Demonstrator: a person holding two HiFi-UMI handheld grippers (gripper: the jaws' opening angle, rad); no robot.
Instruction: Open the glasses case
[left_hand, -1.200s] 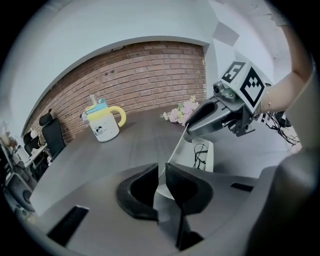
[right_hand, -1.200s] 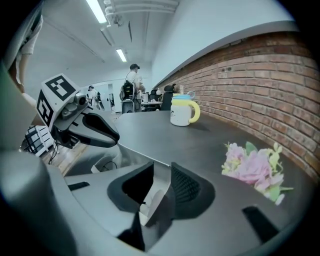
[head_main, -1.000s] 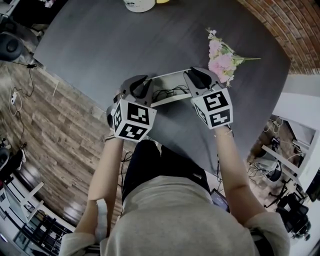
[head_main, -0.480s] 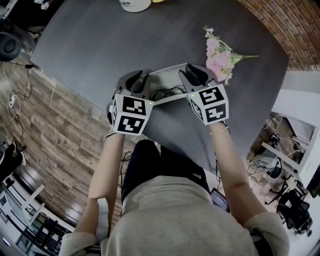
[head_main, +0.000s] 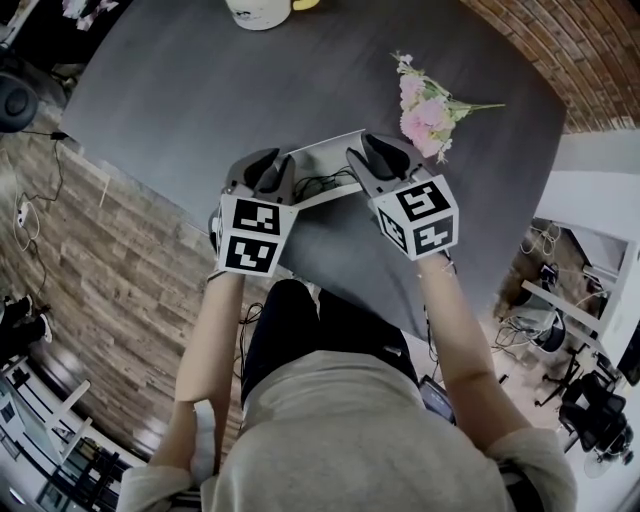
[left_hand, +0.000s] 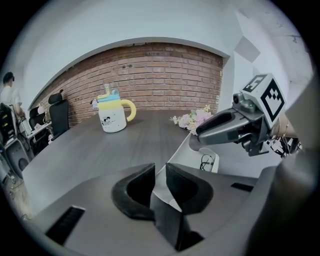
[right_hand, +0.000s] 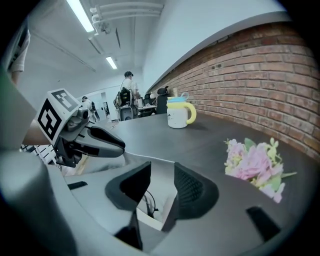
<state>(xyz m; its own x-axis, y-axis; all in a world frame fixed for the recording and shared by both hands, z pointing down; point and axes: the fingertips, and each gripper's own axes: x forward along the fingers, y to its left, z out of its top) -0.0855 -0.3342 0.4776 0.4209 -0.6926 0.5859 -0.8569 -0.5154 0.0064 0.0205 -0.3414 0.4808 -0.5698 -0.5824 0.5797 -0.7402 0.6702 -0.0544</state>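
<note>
One white glasses case (head_main: 322, 160) lies open at the centre of the head view on a dark table (head_main: 200, 90), between two hand-held grippers. The left gripper (left_hand: 160, 167) pinches the case's thin wall in narrow jaws. The right gripper (right_hand: 162, 167), jaws just opening, straddles the opposite wall without pressing. One mug (left_hand: 112, 116), its print too small to read, sits at top; one flower bunch (right_hand: 252, 167) lies upper right.

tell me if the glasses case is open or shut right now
Open. The glasses case has its inside exposed, and the dark glasses lying in it show in the head view.
</note>
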